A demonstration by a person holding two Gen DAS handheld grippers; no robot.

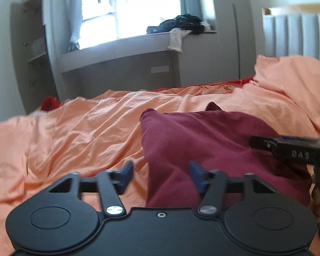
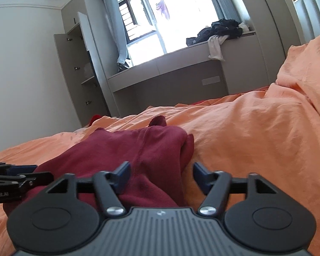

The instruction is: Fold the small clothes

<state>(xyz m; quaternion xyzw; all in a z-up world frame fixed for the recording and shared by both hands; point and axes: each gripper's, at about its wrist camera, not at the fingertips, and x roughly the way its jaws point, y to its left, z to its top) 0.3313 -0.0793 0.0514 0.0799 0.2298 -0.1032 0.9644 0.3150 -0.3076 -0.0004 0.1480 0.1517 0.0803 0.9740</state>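
Note:
A dark red garment [image 1: 204,140] lies folded on the orange bedsheet [image 1: 74,132]. My left gripper [image 1: 162,176] is open low over the garment's left edge, which runs between the blue pads [image 1: 127,173] without either pad pressing on it. My right gripper [image 2: 162,176] is open too, over the right edge of the same garment [image 2: 125,147]; cloth lies between its spread fingers [image 2: 200,176]. In the left wrist view the right gripper [image 1: 288,147] reaches in from the right. The left gripper [image 2: 15,177] shows at the left edge of the right wrist view.
Bunched orange bedding [image 2: 298,85] rises on the right, before a padded headboard [image 1: 298,36]. A window bench [image 2: 181,68] beyond the bed carries a heap of dark clothes [image 2: 219,29] and a hanging white cloth [image 2: 216,47]. An open shelf cabinet [image 2: 83,72] stands at the left. Something red [image 1: 50,103] lies at the bed's far edge.

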